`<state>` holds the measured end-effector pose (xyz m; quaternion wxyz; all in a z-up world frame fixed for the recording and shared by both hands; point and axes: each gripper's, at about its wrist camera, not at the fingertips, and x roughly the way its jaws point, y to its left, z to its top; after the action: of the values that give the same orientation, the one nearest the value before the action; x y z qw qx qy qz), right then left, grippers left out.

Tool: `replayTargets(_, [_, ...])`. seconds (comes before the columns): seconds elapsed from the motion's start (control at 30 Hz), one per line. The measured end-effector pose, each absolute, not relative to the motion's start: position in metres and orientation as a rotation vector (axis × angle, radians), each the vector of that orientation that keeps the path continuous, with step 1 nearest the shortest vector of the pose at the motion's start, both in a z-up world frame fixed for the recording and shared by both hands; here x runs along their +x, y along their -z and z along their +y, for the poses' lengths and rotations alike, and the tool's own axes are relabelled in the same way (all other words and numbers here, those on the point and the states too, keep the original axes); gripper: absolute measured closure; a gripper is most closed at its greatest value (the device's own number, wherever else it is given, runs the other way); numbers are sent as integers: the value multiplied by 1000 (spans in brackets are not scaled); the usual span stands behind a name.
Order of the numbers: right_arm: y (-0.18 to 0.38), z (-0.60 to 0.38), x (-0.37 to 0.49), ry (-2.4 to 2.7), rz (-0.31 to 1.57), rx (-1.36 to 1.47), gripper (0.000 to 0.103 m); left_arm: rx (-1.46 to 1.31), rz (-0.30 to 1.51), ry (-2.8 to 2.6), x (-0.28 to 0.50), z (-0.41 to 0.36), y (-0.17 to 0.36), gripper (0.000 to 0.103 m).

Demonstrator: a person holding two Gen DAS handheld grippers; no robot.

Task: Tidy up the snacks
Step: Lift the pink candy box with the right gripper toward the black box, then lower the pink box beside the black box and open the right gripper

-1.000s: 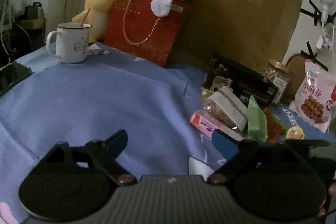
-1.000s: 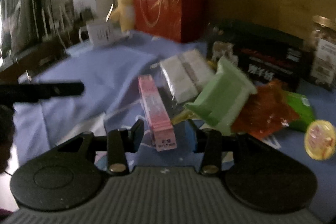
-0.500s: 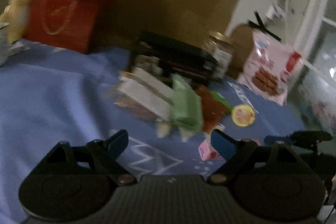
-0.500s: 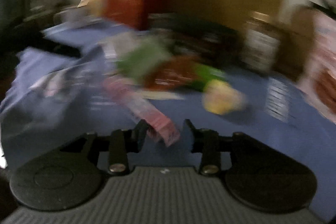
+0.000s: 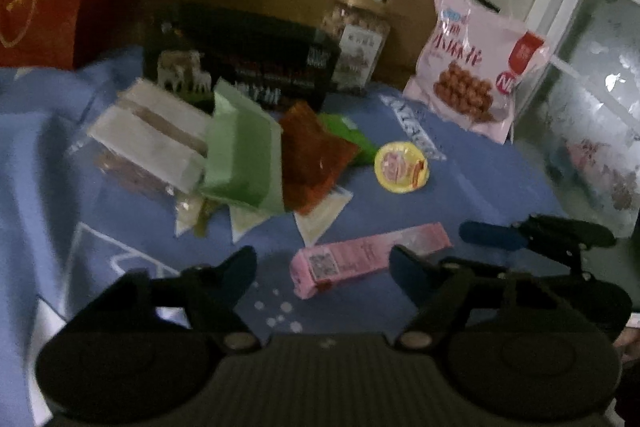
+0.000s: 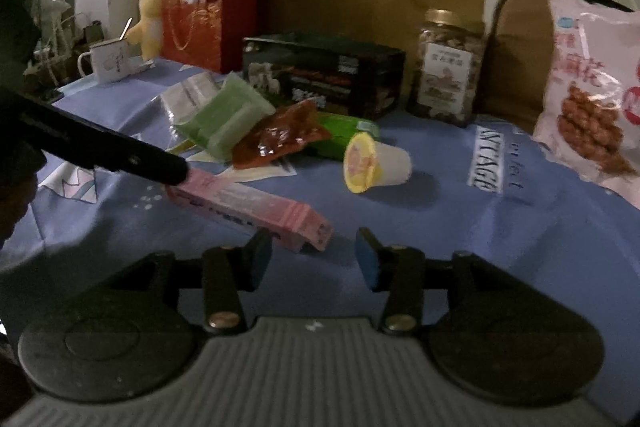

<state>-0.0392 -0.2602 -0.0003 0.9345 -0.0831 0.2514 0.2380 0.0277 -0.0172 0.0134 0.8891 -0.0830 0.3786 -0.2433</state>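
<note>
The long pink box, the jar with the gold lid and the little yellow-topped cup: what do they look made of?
The long pink box looks like matte printed cardboard, given its crisp edges and folded end flap. The jar seems clear plastic or glass, since its contents show through, with a shiny metallic-looking lid. The cup, lying on its side, appears to be translucent white plastic sealed with a glossy printed film.

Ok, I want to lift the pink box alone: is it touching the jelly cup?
Apart. The right wrist view shows a strip of bare blue cloth between the pink box and the jelly cup, which lies on its side.
</note>
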Motion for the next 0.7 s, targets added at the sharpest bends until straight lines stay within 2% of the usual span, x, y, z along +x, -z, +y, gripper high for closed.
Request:
replayTargets(0.07, [4, -255, -34, -519, 531, -166, 54, -164, 773, 509, 27, -22, -10, 45])
replayTargets(0.1, [7, -252, -30, -544, 550, -157, 60, -162, 777, 524, 27, -23, -10, 46])
replayTargets(0.17, [9, -245, -30, -548, 545, -153, 62, -154, 784, 502, 25, -25, -13, 48])
replayTargets(0.43, [-30, -242, -15, -555, 440, -118, 63, -145, 654, 486, 45, -10, -62, 47])
replayTargets(0.7, [-69, -227, 101, -533, 328, -108, 63, -189, 580, 375, 164, -4, -105, 47])
